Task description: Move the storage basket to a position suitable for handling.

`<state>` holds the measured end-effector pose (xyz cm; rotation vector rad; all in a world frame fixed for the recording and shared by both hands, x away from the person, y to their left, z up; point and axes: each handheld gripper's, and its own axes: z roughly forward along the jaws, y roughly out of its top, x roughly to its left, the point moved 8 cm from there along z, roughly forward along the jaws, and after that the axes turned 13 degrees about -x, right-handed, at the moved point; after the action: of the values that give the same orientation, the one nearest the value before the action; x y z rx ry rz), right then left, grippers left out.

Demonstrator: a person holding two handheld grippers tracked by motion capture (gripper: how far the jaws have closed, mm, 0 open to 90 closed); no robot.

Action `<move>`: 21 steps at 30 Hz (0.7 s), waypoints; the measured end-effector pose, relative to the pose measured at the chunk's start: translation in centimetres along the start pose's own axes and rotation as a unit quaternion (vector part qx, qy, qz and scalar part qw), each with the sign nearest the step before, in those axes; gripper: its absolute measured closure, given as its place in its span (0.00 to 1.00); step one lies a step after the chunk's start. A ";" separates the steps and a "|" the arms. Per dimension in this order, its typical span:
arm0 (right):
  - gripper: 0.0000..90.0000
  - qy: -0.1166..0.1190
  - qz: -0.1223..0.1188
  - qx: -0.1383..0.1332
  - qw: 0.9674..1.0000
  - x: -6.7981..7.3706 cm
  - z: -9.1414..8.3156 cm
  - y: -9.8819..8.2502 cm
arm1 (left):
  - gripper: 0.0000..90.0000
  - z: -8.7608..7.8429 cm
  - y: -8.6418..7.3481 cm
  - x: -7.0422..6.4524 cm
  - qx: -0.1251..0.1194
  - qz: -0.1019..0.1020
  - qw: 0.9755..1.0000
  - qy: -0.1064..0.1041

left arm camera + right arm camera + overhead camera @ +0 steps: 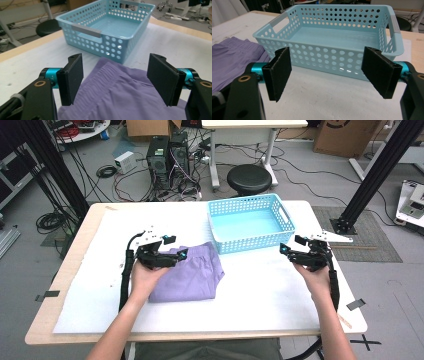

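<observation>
From the high view, I hold my left gripper (176, 254) left of the frame's centre, over the upper left part of the purple cloth (192, 276), which lies folded on the white table cover (260, 285). My right gripper (290, 251) sits at the right of the frame, above bare cover and just beside the near right corner of the blue basket (250, 222). The basket stands in the upper middle of the frame, and the cloth's upper right edge lies close against its near wall.

In the left gripper view, my jaws stand wide apart with nothing between them. The purple cloth (120, 92) fills the lower middle of the frame below them, and the blue basket (110, 27) stands at the top, just past the cloth's far edge.

In the right gripper view, my jaws are again spread wide and hold nothing. The blue basket (337, 37) spans the upper half of the frame, and the purple cloth (232, 60) lies at the left edge, beside the basket's corner.
</observation>
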<state>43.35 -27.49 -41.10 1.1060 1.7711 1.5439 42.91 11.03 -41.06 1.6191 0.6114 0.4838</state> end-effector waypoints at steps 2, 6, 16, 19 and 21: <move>0.27 0.001 -0.001 0.000 1.000 0.0 0.0 0.0 | 0.32 0.6 -0.3 -0.6 0.002 -0.007 1.000 -0.006; 0.27 0.001 -0.002 0.000 1.000 -0.1 -0.1 0.0 | 0.32 1.8 -0.8 -1.5 0.011 -0.008 1.000 -0.015; 0.27 -0.006 0.000 0.000 1.000 -0.4 -0.2 -0.2 | 0.32 4.6 -1.5 -2.7 0.014 -0.006 1.000 -0.012; 0.27 -0.010 0.004 0.000 1.000 -0.8 -0.3 -0.3 | 0.31 5.4 -2.0 -3.3 0.024 -0.005 1.000 -0.019; 0.27 -0.012 0.005 -0.001 1.000 -1.0 -0.3 -0.3 | 0.32 6.0 -2.4 -3.6 0.032 -0.003 0.999 -0.021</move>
<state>43.49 -28.48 -41.48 1.1306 1.7494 1.5318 43.63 4.28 -44.10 1.6828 0.6054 0.4285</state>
